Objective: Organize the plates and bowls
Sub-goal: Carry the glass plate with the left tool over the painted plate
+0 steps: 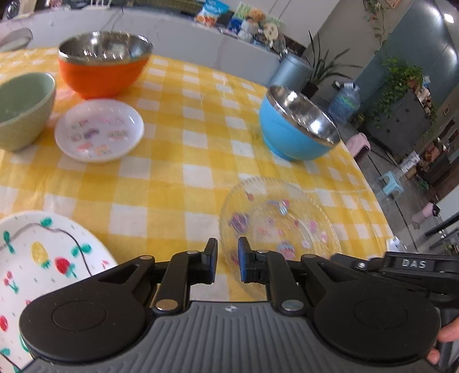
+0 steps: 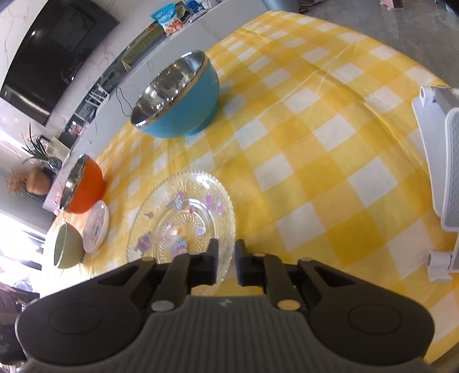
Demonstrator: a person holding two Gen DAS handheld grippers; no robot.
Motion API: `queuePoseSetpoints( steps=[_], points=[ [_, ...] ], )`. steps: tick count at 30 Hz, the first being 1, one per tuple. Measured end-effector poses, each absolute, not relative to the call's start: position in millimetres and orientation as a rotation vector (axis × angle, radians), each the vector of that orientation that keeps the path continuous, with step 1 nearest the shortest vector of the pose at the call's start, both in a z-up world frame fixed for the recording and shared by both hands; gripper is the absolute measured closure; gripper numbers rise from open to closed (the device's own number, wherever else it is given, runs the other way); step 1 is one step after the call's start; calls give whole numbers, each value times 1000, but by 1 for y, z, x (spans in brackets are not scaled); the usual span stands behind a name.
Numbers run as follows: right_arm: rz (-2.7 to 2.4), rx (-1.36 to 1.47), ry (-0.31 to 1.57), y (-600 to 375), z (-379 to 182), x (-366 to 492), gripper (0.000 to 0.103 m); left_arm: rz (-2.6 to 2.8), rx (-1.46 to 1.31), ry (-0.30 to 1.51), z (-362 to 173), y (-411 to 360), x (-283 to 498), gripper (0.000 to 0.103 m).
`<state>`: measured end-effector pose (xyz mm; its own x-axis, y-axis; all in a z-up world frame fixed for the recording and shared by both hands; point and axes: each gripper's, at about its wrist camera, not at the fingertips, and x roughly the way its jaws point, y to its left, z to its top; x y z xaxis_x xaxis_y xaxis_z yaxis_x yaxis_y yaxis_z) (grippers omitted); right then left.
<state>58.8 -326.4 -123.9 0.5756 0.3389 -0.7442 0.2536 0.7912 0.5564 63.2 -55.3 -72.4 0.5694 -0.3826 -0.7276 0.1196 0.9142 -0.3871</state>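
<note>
Raised white letters "DAS" readable on the black bar (image 1: 413,264) at the right edge of the left wrist view. Snack bag (image 2: 169,20) lettering too blurred to read.

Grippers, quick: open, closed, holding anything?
Left gripper: jaws slightly open, holding nothing.
Right gripper: jaws slightly open, holding nothing.
</note>
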Motion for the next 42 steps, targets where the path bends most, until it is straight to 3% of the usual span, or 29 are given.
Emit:
queuePoseSetpoints(
  steps=[2, 3, 8, 12, 17, 23, 42],
  points=[
    [43, 691, 948, -329, -121, 59, 83, -294, -317, 906, -72, -52, 67, 77],
    [41, 698, 927, -331, -120, 59, 74, -291, -332, 902, -72, -50, 68, 72],
    [19, 644, 863, -334, -115, 70, 72, -303, -372, 902, -79, -48, 77, 72],
    [23, 655, 863, -335, -120, 76, 79, -332, -364, 890, -83, -54, 77, 72],
    [17, 707, 878, -338, -128, 77, 79, -340, -334, 878, -83, -60, 76, 72],
    [35, 731, 895, -334, -133, 77, 96, -337, -310, 879, -83, -61, 73, 87],
    [113, 787, 837, -326, -115, 56, 99, -302, -278, 827, -38, -42, 45, 90]
  ],
)
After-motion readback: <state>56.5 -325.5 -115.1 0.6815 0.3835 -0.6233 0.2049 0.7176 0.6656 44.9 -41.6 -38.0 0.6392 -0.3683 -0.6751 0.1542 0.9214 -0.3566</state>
